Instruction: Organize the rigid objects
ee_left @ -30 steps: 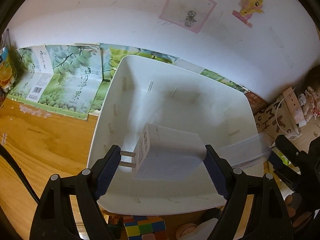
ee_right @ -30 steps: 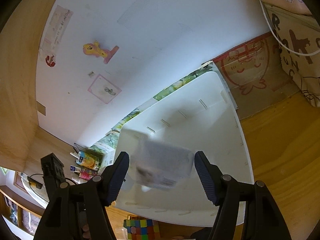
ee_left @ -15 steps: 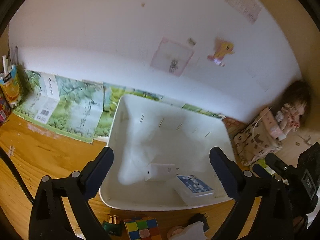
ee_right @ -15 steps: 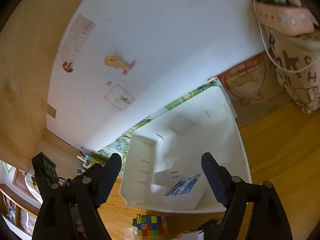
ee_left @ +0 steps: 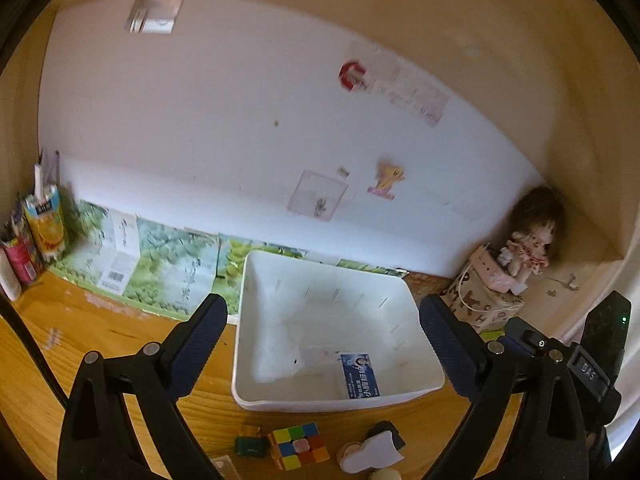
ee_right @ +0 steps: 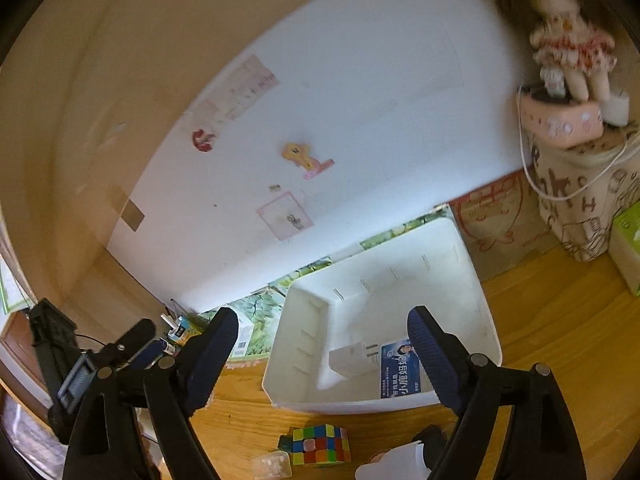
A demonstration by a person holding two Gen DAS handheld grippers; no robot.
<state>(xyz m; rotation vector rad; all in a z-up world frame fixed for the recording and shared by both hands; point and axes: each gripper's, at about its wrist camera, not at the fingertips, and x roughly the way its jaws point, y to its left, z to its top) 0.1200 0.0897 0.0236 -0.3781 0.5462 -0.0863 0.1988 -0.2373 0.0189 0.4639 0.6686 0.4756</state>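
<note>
Wooden desk [ee_left: 100, 352] is carrying a white bin [ee_left: 404, 398], where a white charger [ee_right: 352, 362] and a blue-labelled box [ee_right: 400, 372] are lying side by side. Left claw [ee_left: 323, 334] is hanging released and empty above; right claw [ee_right: 323, 346] is opening, nothing between its jaws.

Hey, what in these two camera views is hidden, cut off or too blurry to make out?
- Left wrist: white charger in the white bin is washed out, shape unclear.
- Left wrist: white object at the bottom edge is cut off.
- Right wrist: clear box is cut by the edge.
- Right wrist: doll is motion-blurred.
</note>
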